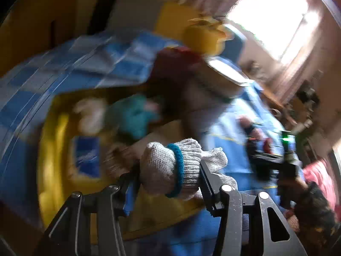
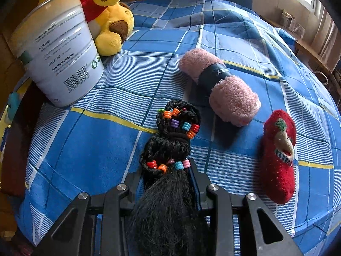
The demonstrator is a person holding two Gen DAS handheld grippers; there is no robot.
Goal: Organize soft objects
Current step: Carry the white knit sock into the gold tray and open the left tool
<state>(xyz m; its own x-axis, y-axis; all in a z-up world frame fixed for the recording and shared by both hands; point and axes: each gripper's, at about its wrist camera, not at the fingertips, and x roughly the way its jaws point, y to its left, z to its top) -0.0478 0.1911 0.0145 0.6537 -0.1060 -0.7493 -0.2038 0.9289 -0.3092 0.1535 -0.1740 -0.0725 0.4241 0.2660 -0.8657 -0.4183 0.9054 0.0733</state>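
While my left gripper (image 1: 169, 176) clamps a rolled grey sock (image 1: 170, 166), my right gripper (image 2: 167, 179) pinches a beaded black hairpiece (image 2: 170, 140) on the bedsheet (image 2: 89, 140). Beyond the hairpiece lies a pink sock roll (image 2: 221, 87), a red slipper (image 2: 278, 155) to its right, a tin (image 2: 57, 51) far left.

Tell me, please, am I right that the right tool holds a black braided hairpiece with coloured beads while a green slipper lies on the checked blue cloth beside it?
Not quite: the slipper is red, not green, as the right wrist view shows. The right tool does hold the black braided hairpiece with coloured beads, over the checked blue cloth.
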